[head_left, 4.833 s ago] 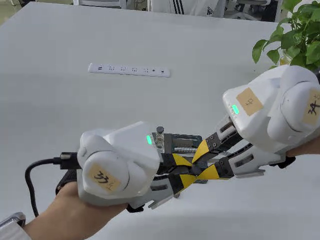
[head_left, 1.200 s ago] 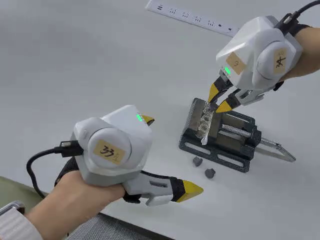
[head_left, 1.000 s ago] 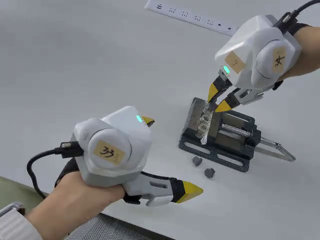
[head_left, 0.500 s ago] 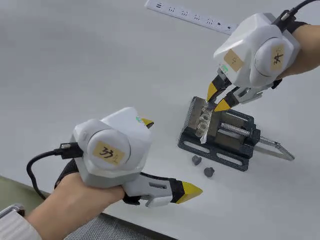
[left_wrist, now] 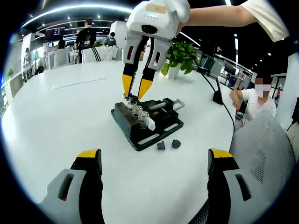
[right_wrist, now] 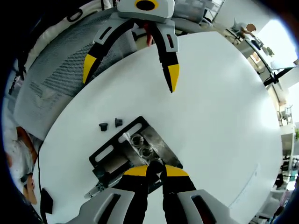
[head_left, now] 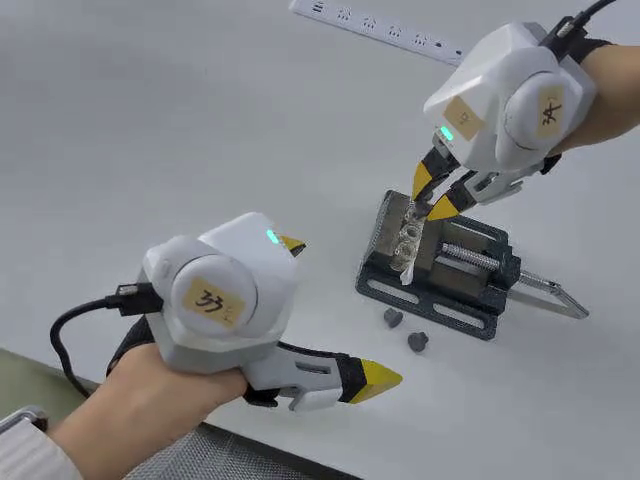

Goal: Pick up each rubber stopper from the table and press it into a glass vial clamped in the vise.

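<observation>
A black vise [head_left: 455, 285] stands on the white table and clamps a row of clear glass vials [head_left: 408, 240]. My right gripper [head_left: 434, 195] hangs just above the far end of that row, shut on a dark rubber stopper [right_wrist: 155, 166] between its yellow tips. Two more dark stoppers [head_left: 393, 318] [head_left: 417, 341] lie on the table beside the vise base. My left gripper [head_left: 337, 310] is at the near table edge, open wide with nothing in it. The left gripper view shows the vise [left_wrist: 140, 133], vials [left_wrist: 138, 111], the loose stoppers [left_wrist: 160, 145] and the right gripper [left_wrist: 135, 91].
A white power strip [head_left: 385, 32] lies at the far side of the table. The vise handle [head_left: 555, 297] sticks out to the right. A black cable [head_left: 75, 325] trails from my left gripper. A potted plant [left_wrist: 182, 56] and seated people show in the left gripper view.
Some seconds ago both grippers were crossed close over the vise; the left has since drawn back to the near edge. Over the last second the right gripper stays over the vials, barely moving.
</observation>
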Demonstrator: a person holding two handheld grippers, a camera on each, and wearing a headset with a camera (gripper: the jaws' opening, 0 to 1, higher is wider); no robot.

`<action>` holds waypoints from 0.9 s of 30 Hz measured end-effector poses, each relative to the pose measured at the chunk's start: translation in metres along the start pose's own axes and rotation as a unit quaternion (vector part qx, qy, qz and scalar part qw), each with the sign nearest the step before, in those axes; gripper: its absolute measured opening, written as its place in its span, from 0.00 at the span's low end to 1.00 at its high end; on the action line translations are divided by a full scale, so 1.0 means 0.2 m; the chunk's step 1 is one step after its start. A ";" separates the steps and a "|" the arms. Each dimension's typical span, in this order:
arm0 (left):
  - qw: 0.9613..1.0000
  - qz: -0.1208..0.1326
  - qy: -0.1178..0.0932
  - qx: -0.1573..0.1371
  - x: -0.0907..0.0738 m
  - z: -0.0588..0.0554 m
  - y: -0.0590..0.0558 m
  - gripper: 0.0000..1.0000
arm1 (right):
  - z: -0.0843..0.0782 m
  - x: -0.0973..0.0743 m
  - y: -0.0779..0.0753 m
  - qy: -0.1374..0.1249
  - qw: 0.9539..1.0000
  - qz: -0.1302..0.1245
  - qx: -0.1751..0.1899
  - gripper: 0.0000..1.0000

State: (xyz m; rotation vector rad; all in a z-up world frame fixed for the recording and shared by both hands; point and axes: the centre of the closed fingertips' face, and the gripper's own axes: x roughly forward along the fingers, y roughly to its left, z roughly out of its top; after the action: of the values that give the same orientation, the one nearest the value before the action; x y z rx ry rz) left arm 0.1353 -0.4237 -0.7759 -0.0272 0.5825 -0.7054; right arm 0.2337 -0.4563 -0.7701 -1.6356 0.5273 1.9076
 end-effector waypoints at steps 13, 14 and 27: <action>1.000 0.003 -0.005 -0.002 0.00 0.01 0.01 0.93 | 0.00 -0.01 0.01 0.006 1.000 0.003 0.022 0.05; 1.000 0.003 -0.004 -0.003 0.00 0.01 0.01 0.93 | 0.00 -0.01 0.01 0.008 1.000 0.003 0.021 0.05; 1.000 0.003 -0.003 -0.001 0.00 0.01 0.01 0.93 | -0.01 0.00 -0.02 0.011 0.996 0.005 0.085 0.04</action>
State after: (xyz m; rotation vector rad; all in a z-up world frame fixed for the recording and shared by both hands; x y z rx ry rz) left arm 0.1373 -0.4226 -0.7751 -0.0292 0.5768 -0.6986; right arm 0.2375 -0.4546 -0.7706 -1.5483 0.6896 1.8009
